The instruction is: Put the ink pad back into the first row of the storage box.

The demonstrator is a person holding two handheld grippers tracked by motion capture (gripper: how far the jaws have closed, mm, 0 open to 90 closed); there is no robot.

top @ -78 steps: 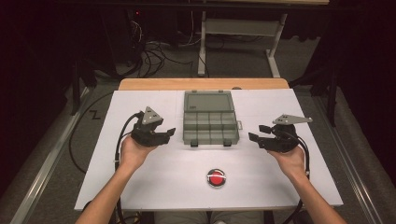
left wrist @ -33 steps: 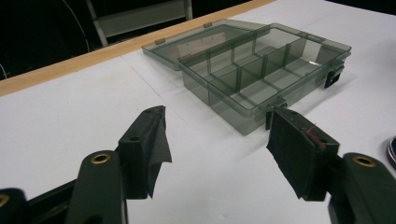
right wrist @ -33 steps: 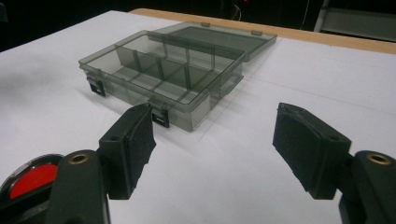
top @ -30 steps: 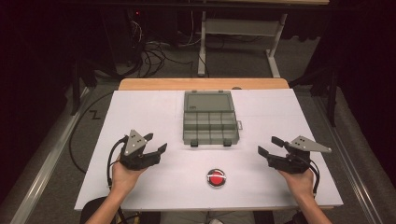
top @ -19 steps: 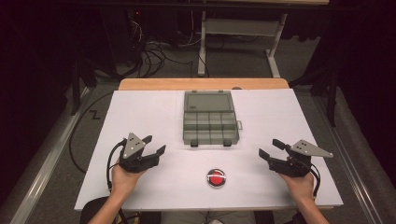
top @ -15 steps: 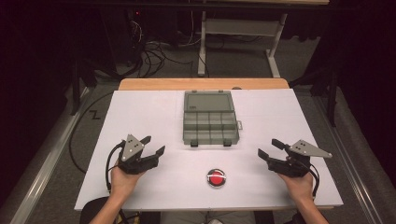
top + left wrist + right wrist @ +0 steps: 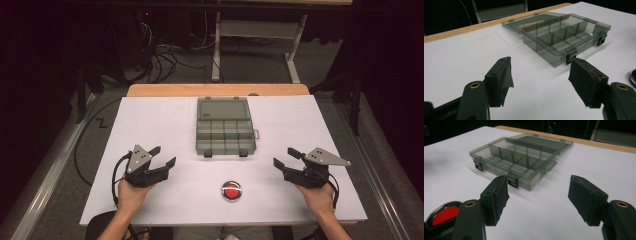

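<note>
A smoky clear compartment box (image 7: pixel 225 135) lies open at the middle of the white table (image 7: pixel 150 125), its lid folded flat behind it and its compartments empty. My left gripper (image 7: pixel 166 154) sits low at the near left, open, aimed at the box (image 7: pixel 566 37); its jaws have just been opening a little further, with nothing between them (image 7: pixel 541 75). My right gripper (image 7: pixel 282 156) sits at the near right, open, facing the box (image 7: pixel 516 162); its jaws have just been closing slightly, with only bare table between them (image 7: pixel 539 195).
A round red button (image 7: pixel 231 190) in a dark ring sits near the front edge between the two hands, also visible at the lower left of the right gripper view (image 7: pixel 445 215). A wooden strip (image 7: pixel 215 90) borders the table's far edge. Cables lie on the floor beyond.
Since the earliest frame both hands have drawn back from beside the box toward the near edge. Over the last second they have stayed nearly still.
</note>
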